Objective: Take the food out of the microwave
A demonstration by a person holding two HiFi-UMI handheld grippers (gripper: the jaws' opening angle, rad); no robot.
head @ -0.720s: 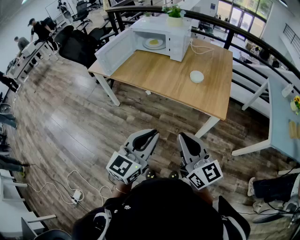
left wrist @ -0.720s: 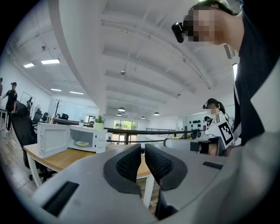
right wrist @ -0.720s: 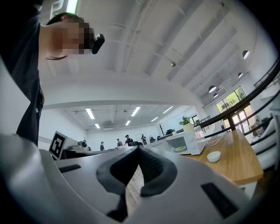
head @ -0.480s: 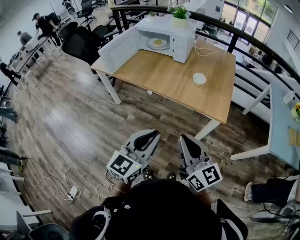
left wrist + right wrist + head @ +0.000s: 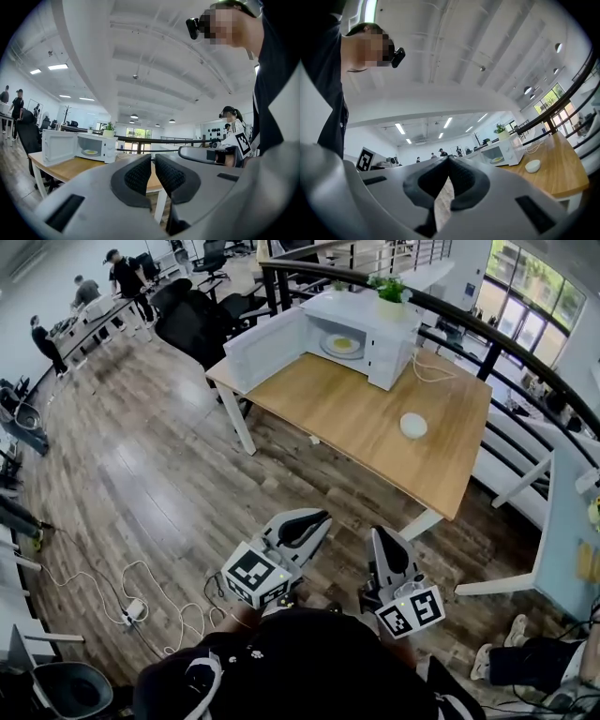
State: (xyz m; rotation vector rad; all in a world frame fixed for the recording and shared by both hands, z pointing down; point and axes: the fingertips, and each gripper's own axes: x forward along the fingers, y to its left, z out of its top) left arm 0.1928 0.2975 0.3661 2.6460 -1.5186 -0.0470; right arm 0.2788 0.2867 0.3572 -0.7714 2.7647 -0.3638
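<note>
A white microwave (image 5: 380,326) stands at the far end of a wooden table (image 5: 356,418), its door (image 5: 265,348) swung open to the left. Inside lies a white plate with yellow food (image 5: 342,343). The same plate (image 5: 90,152) shows in the left gripper view and small (image 5: 497,160) in the right gripper view. My left gripper (image 5: 312,519) and right gripper (image 5: 382,538) are held close to my body over the wood floor, well short of the table. Both are shut with nothing between the jaws; the left gripper (image 5: 153,161) and right gripper (image 5: 448,161) point toward the table.
A small white dish (image 5: 412,425) lies on the table right of the microwave, and a potted plant (image 5: 391,289) stands on top. A black railing (image 5: 497,343) runs behind. Office chairs (image 5: 202,320) stand at the left, a cable (image 5: 141,601) trails on the floor, and people stand far left.
The view has shifted: the table and microwave now sit further right and lower in the head view. Both grippers stay shut near my body, slightly lower in the picture.
</note>
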